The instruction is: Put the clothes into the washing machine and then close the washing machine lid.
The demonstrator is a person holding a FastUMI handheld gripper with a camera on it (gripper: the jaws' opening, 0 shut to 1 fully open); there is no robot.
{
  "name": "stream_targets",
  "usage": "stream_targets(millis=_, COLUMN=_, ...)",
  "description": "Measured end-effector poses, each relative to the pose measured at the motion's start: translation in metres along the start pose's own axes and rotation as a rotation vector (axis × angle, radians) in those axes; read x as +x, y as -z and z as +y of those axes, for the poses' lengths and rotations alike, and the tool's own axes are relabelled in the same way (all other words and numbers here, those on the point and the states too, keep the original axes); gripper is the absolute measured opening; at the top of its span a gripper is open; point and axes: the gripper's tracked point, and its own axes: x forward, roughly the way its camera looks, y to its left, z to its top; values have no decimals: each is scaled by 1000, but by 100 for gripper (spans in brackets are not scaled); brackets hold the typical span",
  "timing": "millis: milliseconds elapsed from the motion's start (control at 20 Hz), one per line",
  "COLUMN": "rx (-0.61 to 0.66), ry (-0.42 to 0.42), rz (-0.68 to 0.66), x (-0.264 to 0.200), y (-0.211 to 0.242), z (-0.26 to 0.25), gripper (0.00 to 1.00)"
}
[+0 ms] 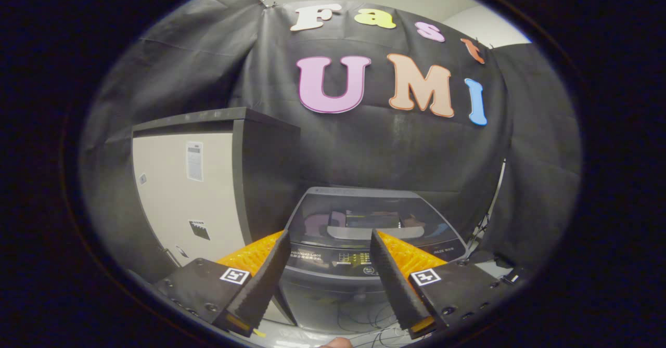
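We hold the gripper with its fingers spread wide apart and nothing between them; they grip nothing. Beyond and below the fingers, framed in the gap between them, stands the washing machine; its lid lies shut, dark and glossy, with a control strip just nearer us. To the left of the gripper, beside the machine, rises a tall cabinet with a pale side panel bearing small stickers; black cloth hangs behind both.
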Motion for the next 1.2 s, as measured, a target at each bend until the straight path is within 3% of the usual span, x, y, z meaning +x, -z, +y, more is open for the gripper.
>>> stream_targets(millis=450, rx=77, ry=19, rz=-77, x=-15, y=-20, z=-8, gripper=96)
stream_targets(millis=1200, rx=67, ry=20, rz=-20, x=-17, y=0, z=-9, gripper=96)
